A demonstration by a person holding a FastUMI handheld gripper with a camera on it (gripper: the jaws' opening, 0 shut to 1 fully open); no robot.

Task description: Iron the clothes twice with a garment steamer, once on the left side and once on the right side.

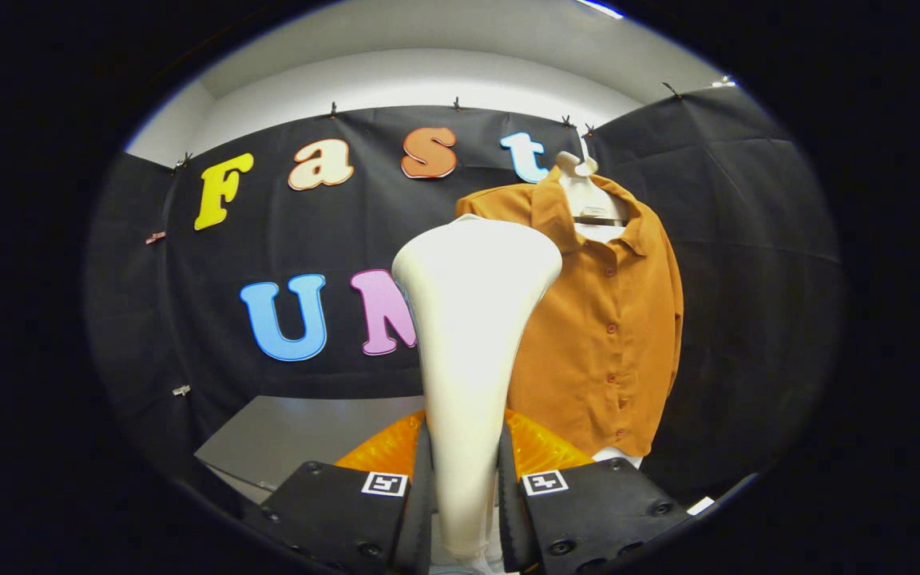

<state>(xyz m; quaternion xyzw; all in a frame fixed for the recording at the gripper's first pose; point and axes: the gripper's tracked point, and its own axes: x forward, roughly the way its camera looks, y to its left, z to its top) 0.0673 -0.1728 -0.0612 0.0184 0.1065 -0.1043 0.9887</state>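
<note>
White steamer (472, 335) clamped upright in the gripper (464, 487), orange shirt (612, 319) hanging just beyond it

Both black fingers (420, 511) press on the steamer's narrow handle, and its wide head rises ahead of them, covering the shirt's near edge. The shirt hangs buttoned on a white hanger (588, 172) against the black cloth wall (747, 263); its far sleeve edge and lower hem stand free, with bare wall open beside and below them. An orange translucent part (384, 447) shows behind the fingers at the handle's base, and a grey surface (308, 435) lies low on the other side of the steamer, away from the shirt
</note>
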